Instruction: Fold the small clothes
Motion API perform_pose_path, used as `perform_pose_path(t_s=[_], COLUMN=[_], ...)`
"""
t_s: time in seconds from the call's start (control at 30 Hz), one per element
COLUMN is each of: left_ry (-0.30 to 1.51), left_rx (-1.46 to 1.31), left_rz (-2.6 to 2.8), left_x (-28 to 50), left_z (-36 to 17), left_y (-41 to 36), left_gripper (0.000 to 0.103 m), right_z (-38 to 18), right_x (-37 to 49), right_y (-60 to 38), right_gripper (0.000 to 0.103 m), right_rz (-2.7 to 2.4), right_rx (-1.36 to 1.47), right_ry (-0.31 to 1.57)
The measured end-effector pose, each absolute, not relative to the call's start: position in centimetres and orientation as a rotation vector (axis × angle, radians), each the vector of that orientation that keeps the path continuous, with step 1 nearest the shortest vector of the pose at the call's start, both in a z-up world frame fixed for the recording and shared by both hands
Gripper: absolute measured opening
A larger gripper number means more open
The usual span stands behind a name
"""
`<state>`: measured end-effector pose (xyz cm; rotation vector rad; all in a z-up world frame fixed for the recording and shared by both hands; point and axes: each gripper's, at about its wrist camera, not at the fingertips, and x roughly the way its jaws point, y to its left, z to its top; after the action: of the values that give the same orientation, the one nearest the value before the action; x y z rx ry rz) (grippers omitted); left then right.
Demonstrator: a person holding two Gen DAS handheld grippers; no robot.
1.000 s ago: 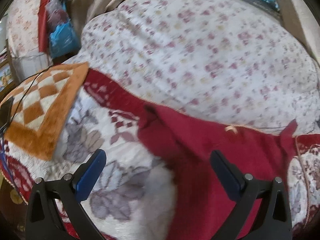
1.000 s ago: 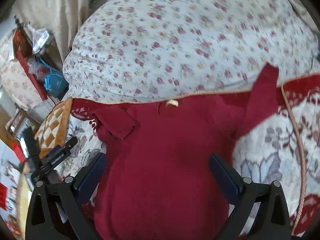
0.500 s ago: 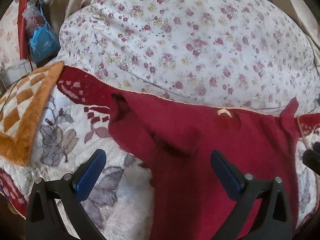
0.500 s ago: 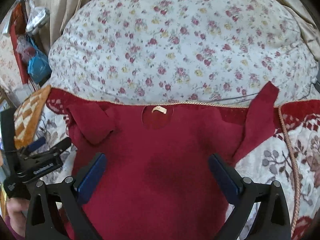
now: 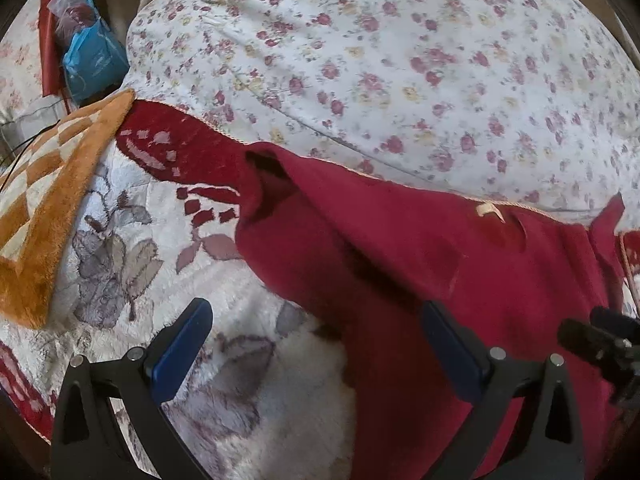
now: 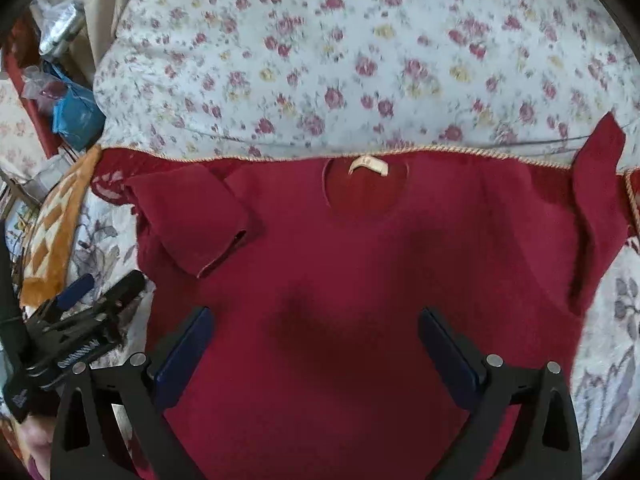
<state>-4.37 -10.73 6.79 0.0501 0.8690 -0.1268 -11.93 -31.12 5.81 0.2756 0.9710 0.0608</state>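
A dark red short-sleeved shirt (image 6: 360,264) lies flat on a white blanket, neck label (image 6: 368,166) at the far side. Its left sleeve (image 6: 192,220) is folded inward over the body; the right sleeve (image 6: 596,208) sticks up and outward. My right gripper (image 6: 316,344) hovers open over the shirt's lower middle, holding nothing. My left gripper (image 5: 316,344) is open over the shirt's left edge (image 5: 440,280), with blanket under its left finger. The left gripper's tool (image 6: 88,312) also shows at the left in the right wrist view, and the right tool (image 5: 600,344) at the left wrist view's right edge.
A large floral-print quilt (image 6: 340,60) bulges just behind the shirt. The blanket (image 5: 248,380) has grey leaf patterns and a red border. An orange checkered cushion (image 5: 44,200) lies to the left. A blue bag (image 5: 94,60) and clutter sit far left.
Both grippers shifted slightly; the left view swung back leftward and closer to the shirt's left edge. The right view moved in nearer the shirt. The folded left sleeve stays in place.
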Motion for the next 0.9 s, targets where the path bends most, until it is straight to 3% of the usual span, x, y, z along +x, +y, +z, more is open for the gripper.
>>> perform_pose_path(t_s=[0.7,0.83,0.9], left_ry=[0.914,0.919,0.929], left_rx=[0.025,0.003,-0.012], left_rz=[-0.09,-0.049,-0.033], left_x=[-2.2,-1.6,-1.3], left_z=[5.0,5.1,5.0], left_y=[-8.0,-6.8,-6.4], left_gripper=[0.103,0.103,0.103], right_z=[4.9,4.9,4.8], right_x=[-9.3,-8.2,-7.5], right_y=[-28.5,-27.6,-26.9], right_gripper=[0.102,0.097,0.083], right_rz=[0.111,0.143,0.161], right_rx=[0.214,0.227,0.22], right_ry=[0.975,0.973,0.981])
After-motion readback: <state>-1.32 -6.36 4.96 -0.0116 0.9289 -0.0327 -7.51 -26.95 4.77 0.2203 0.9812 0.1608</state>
